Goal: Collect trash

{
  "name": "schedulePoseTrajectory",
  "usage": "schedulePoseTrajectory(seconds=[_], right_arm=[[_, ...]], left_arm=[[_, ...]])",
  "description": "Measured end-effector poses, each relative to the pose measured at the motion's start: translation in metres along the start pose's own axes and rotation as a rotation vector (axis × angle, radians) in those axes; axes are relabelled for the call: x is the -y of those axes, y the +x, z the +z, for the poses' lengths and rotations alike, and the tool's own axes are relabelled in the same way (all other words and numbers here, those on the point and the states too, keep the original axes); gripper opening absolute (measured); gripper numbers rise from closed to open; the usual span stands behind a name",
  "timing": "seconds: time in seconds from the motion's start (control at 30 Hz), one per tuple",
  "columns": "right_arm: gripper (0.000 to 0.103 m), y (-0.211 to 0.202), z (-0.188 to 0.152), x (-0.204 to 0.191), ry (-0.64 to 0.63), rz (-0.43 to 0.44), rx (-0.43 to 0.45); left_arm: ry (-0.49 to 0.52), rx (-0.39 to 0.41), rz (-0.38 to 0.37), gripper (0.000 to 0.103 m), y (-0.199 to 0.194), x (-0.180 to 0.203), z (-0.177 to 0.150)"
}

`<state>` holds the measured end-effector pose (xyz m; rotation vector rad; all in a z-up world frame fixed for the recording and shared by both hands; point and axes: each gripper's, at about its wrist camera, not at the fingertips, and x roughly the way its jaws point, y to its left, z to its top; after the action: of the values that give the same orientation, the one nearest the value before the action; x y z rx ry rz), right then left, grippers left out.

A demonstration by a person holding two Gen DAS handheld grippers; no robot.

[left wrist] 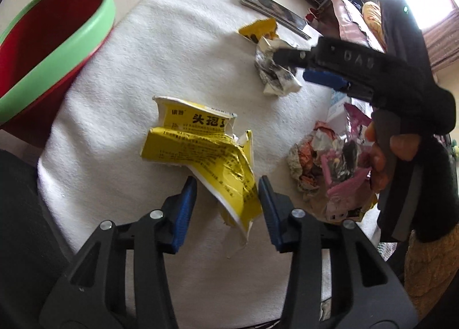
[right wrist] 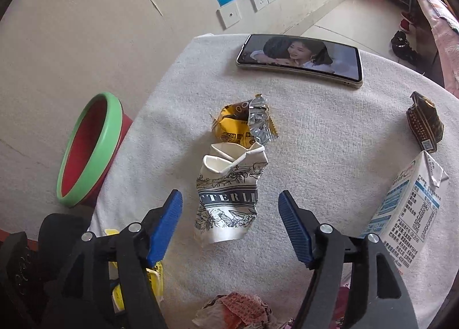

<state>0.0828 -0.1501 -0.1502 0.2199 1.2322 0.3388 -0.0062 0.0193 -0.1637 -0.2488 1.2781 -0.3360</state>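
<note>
Your left claw (left wrist: 228, 211) is spread open over the white-towelled tabletop (left wrist: 160, 50), its blue pads on either side of the lower corner of a torn yellow medicine packet (left wrist: 200, 151); whether they touch it is unclear. Your right claw (right wrist: 229, 225) is also released, jaws wide apart, with a crushed paper cup (right wrist: 229, 194) printed in black and white lying between and just ahead of them, not gripped. Beyond the cup, touching its rim, lies a yellow and silver snack wrapper (right wrist: 243, 125). A red bin with a green rim (right wrist: 89, 148) stands off the tabletop's left edge. A phone (right wrist: 299, 56) lies at the far side, a milk carton (right wrist: 407, 208) and a dark folded wrapper (right wrist: 424, 125) to the right. Crumpled wrappers (right wrist: 238, 311) sit at the near edge.
</note>
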Motion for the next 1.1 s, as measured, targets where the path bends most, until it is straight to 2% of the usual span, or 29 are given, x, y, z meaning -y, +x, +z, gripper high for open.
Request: schedulePoseTrajectory(seconds=[0.13,0.23,0.37,0.63,0.67,0.87,1.1], right_arm=[[0.066,0.009,0.001,-0.005,-0.021,-0.02,-0.021],[0.044,0.01,-0.001,-0.013,-0.065,-0.04,-0.019],[0.044,0.001,-0.006,-0.014,-0.07,-0.015,0.026],[0.044,-0.048,-0.02,-0.026,-0.057,0.032,0.173],[0.044,-0.053,-0.022,-0.028,-0.059,0.032,0.188],[0.044,-0.076,-0.027,-0.04,-0.081,0.034,0.261],[0.044,-0.094,-0.038,-0.044,-0.077,0.039,0.309]], left_arm=[[-0.052,0.007,-0.01,0.048,-0.001,-0.01,-0.001],[-0.056,0.017,-0.009,0.051,-0.002,-0.009,-0.002],[-0.058,0.026,-0.009,0.051,-0.004,-0.013,-0.001],[-0.047,0.034,0.005,0.051,-0.003,-0.013,-0.002],[-0.037,0.03,0.005,0.049,-0.002,-0.011,-0.003],[-0.024,0.04,-0.019,0.023,-0.003,-0.009,-0.002],[-0.028,0.08,-0.011,0.022,-0.012,-0.01,-0.004]])
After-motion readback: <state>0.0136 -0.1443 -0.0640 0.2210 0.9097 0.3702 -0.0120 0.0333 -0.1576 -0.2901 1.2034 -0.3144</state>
